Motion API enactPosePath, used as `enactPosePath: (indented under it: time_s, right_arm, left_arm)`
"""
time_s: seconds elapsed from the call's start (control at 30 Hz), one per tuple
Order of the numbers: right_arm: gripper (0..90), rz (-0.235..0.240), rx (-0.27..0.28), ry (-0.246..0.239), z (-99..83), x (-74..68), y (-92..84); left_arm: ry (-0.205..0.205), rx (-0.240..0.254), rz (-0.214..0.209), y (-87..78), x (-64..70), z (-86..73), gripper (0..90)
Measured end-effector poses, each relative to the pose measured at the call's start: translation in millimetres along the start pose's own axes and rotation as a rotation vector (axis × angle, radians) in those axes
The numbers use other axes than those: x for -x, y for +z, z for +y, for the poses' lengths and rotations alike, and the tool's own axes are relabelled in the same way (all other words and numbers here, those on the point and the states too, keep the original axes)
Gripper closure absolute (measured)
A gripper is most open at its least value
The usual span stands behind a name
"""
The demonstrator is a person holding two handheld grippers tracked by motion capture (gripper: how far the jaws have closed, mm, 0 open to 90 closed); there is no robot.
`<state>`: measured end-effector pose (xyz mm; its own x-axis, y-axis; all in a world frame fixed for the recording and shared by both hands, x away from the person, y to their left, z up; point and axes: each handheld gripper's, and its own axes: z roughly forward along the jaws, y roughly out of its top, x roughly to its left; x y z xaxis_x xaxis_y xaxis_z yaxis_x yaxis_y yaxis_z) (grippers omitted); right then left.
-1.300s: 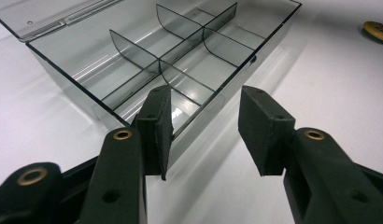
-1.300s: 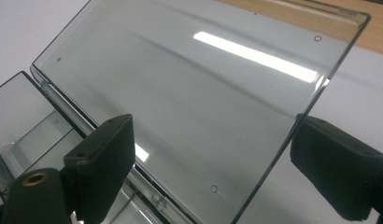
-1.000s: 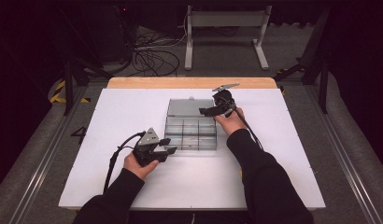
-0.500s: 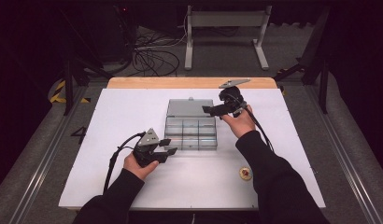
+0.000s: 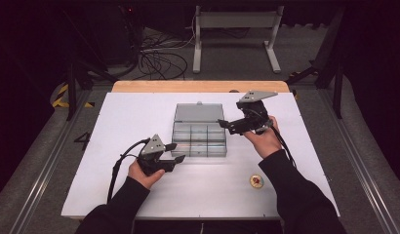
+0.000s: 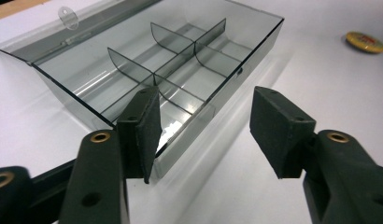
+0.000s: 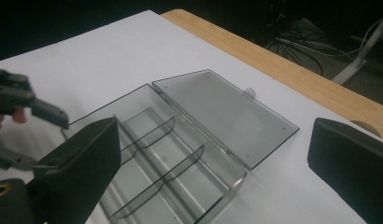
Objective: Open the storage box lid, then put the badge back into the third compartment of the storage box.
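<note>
Clear plastic organizer box (image 5: 199,139) sits mid-table on the white mat (image 5: 139,112), lid (image 5: 198,113) swung fully open and lying flat on the far side, hinge tab at the far edge; inside, curved dividers (image 6: 175,70) split it into compartments, all look bare.

Left gripper (image 5: 171,152) held low at the box's near-left corner; its jaws have just been opening and stand apart; in the left gripper view one pad (image 6: 145,130) sits right at the box's near corner wall, the other pad (image 6: 278,130) hangs over bare mat; nothing pinched between them; can't tell if the near pad touches the wall or just overlaps it in view.

Right gripper (image 5: 225,125) held up over the box's right edge, pointing across toward the box, grey plate on top; its jaws have just been opening and are wide apart, nothing between them; the right gripper view looks down past both pads (image 7: 82,163) onto the open box (image 7: 180,163) and the flat lid (image 7: 222,116), with the left gripper (image 7: 21,107) at the left edge.

Small round yellow-and-red badge-like disc (image 5: 256,181) lies on the mat near the right forearm, well apart from the box; also seen in the left gripper view (image 6: 365,42); wooden table edge (image 5: 198,86) along the far side.
</note>
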<state>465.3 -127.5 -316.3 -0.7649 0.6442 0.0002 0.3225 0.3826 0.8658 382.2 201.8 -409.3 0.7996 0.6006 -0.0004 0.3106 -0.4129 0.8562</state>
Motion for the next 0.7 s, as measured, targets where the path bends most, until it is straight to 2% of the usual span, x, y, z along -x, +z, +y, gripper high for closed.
enactPosePath:
  time_s: [0.2, 0.37, 0.5, 0.63, 0.7]
  right_arm:
    - [3.0, -0.010, 0.035, -0.036, -10.2, -11.4, -21.4]
    - [2.5, -0.045, 0.050, -0.044, -17.2, -17.5, -32.6]
    - [4.2, -0.058, 0.062, -0.023, -22.1, -20.2, -39.1]
    - [5.3, -0.022, 0.068, -0.010, -27.6, -20.2, -48.7]
    - [8.8, -0.023, 0.059, -0.018, -30.0, -21.3, -51.6]
  left_arm:
    - [-0.009, 0.026, 0.016, -8.7, 4.0, 0.0, 35.6]
    - [-0.019, 0.044, 0.030, -17.9, 3.9, -1.0, 33.1]
    - [-0.029, 0.051, 0.038, -23.6, 1.4, -3.2, 32.9]
    - [-0.036, 0.060, 0.050, -27.2, -0.3, -4.5, 32.8]
    - [-0.044, 0.061, 0.049, -28.6, 0.1, -4.7, 32.8]
